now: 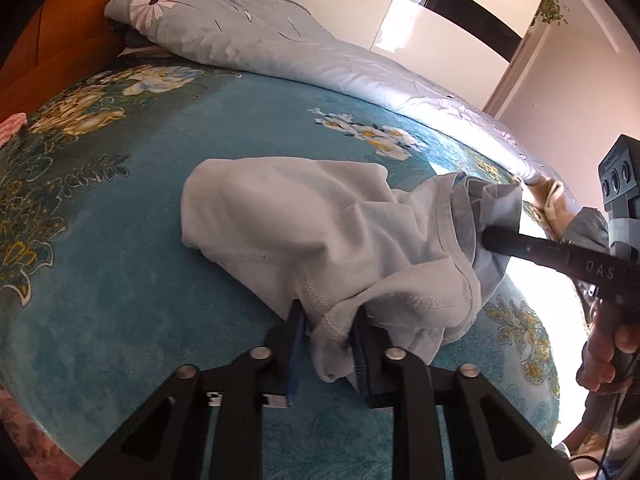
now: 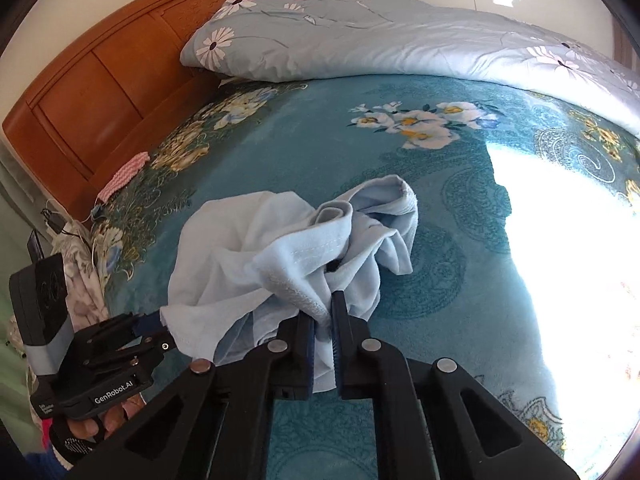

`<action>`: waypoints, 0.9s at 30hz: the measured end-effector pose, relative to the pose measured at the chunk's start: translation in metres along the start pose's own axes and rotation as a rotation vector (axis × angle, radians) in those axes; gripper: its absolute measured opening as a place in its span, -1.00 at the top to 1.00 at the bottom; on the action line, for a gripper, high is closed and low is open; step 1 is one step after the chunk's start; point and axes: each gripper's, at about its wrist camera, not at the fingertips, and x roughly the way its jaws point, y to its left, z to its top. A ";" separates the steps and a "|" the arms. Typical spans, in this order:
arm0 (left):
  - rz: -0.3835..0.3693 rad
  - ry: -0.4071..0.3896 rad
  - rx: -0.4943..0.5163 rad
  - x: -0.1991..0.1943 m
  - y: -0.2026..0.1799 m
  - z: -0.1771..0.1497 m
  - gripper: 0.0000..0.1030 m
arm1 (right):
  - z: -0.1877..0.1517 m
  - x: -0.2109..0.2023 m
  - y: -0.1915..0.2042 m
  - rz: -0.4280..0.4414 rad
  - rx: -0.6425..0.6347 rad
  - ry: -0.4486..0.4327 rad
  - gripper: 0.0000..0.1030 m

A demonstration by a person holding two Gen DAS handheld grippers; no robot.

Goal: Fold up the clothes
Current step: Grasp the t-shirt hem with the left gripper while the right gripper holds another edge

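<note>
A pale blue T-shirt (image 1: pixel 320 220) lies bunched on the teal flowered bedspread (image 1: pixel 120 280). My left gripper (image 1: pixel 328 320) is shut on a stitched hem of the shirt at its near edge. My right gripper (image 2: pixel 324 312) is shut on another hemmed edge of the same shirt (image 2: pixel 260 248). In the left wrist view the right gripper (image 1: pixel 486 238) reaches in from the right, its tip buried in the shirt's far right end. In the right wrist view the left gripper (image 2: pixel 160 332) holds the shirt's lower left corner.
A light blue daisy-print quilt (image 2: pixel 400 44) is heaped along the far side of the bed. A wooden headboard (image 2: pixel 112 72) stands at the left. A pink knitted item (image 2: pixel 124 176) lies by the headboard. Bright sunlight washes out the bedspread's right part (image 2: pixel 560 260).
</note>
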 end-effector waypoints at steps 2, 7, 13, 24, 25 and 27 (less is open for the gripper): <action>0.005 -0.021 0.015 -0.009 0.001 0.003 0.74 | 0.008 -0.015 -0.002 -0.014 0.013 -0.048 0.92; 0.047 -0.111 0.055 -0.046 0.008 0.028 0.76 | 0.037 -0.071 0.001 -0.057 -0.004 -0.166 0.96; 0.043 -0.171 0.062 -0.082 0.020 0.056 0.76 | 0.053 -0.146 0.014 -0.126 -0.077 -0.303 1.00; 0.030 -0.093 -0.030 -0.055 0.070 0.017 0.71 | 0.036 -0.046 0.009 -0.121 -0.182 -0.067 0.87; 0.034 -0.088 -0.037 -0.052 0.075 0.015 0.70 | 0.037 -0.036 0.002 -0.122 -0.175 -0.055 0.82; 0.036 -0.073 -0.054 -0.045 0.084 0.012 0.69 | 0.040 -0.018 -0.009 -0.092 -0.163 -0.021 0.57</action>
